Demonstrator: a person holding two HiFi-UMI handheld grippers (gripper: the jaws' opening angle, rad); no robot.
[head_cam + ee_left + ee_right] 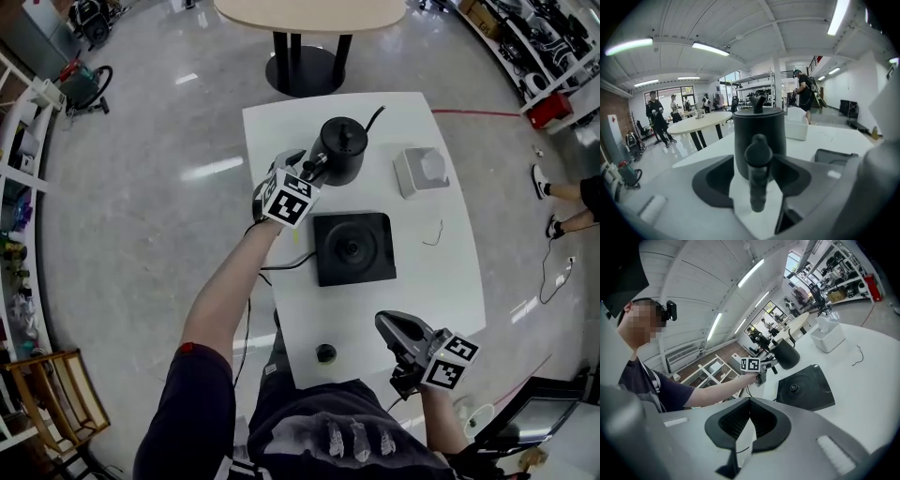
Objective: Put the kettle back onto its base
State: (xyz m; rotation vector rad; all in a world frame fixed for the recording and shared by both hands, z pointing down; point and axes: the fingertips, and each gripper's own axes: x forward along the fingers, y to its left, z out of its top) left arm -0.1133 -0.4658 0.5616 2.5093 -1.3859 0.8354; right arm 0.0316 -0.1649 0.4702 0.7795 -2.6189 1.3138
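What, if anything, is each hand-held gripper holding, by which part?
Nothing held: the kettle handle stands unclamped between the left hand-held gripper's open jaws; the right hand-held gripper is shut, empty.

There is one black kettle [340,150] and one black kettle base [353,247]. There are two tables: one white table [450,281] and one round beige table [309,14]. There is also one white box [421,172], one small black round thing [325,353] and one loose thin wire [433,232]. There are two grippers, the left gripper [314,169] and the right gripper [386,323]. The left gripper view shows at least three people in the background: one person [656,115], a second [673,108] and a third [804,89].
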